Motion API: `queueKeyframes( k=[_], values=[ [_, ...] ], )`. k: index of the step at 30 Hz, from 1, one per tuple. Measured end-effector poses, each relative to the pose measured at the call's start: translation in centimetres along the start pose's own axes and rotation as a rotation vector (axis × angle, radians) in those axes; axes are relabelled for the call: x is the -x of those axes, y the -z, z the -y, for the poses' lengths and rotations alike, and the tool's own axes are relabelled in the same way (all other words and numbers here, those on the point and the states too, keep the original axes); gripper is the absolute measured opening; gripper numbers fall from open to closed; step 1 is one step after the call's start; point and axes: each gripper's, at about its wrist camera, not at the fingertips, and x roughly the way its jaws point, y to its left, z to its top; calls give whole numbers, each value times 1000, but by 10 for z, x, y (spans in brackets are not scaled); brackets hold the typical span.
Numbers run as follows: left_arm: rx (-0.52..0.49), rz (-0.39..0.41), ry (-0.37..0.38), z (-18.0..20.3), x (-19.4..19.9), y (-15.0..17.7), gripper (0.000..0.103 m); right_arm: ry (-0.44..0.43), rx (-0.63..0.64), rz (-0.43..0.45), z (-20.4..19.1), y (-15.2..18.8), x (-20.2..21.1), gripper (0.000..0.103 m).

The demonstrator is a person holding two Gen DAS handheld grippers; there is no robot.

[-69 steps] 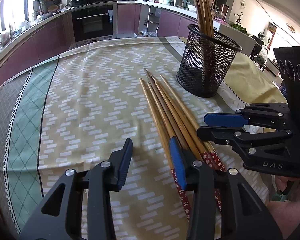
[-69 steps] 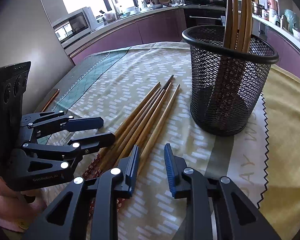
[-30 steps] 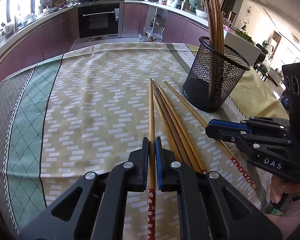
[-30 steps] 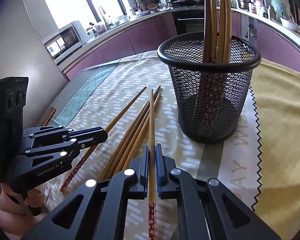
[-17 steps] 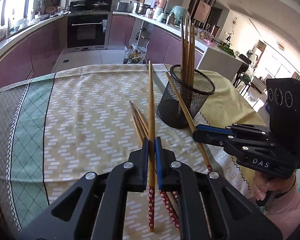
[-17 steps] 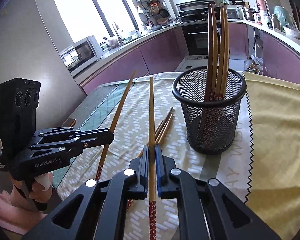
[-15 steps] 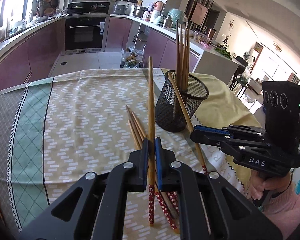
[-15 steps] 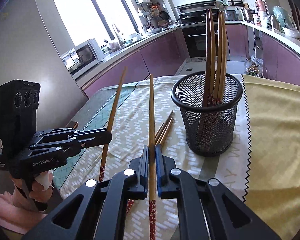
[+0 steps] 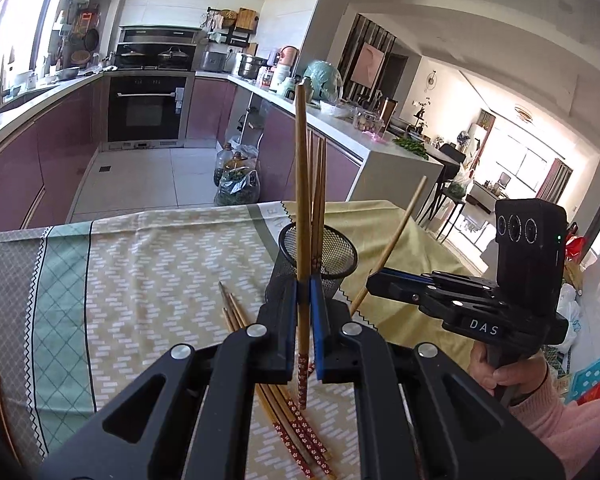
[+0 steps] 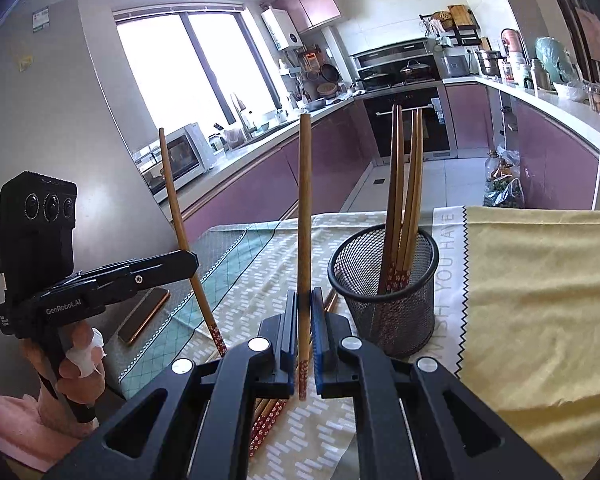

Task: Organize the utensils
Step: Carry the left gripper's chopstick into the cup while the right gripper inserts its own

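My left gripper (image 9: 304,284) is shut on one wooden chopstick (image 9: 301,184), held near its red patterned end and standing nearly upright above the table. My right gripper (image 10: 304,298) is shut the same way on a second chopstick (image 10: 304,208). Each gripper shows in the other's view: the right gripper (image 9: 376,280) with its slanted stick (image 9: 396,236), the left gripper (image 10: 188,260) with its stick (image 10: 180,220). The black mesh cup (image 10: 384,312) (image 9: 340,258) stands ahead with several chopsticks upright in it. Loose chopsticks (image 9: 256,344) (image 10: 266,416) lie on the cloth below both grippers.
A patterned tablecloth (image 9: 140,280) with a green border covers the table, and a yellow cloth (image 10: 532,288) lies right of the cup. A phone (image 10: 144,316) rests near the table's left edge. Kitchen counters and an oven stand beyond the far edge.
Both grippers have risen off the table, each carrying its chopstick, and tipped upward so the sticks stand steeper. The cup and loose chopsticks now sit lower in both views.
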Motion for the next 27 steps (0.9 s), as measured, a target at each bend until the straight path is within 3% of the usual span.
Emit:
queueKeyframes(
  k=[16, 27],
  values=[
    [-39, 117, -9, 25, -12, -65, 7, 33, 72, 147, 9, -62, 37, 6],
    [-81, 146, -34, 38, -39, -94, 7, 74, 89, 169, 15, -83, 29, 6]
  ],
)
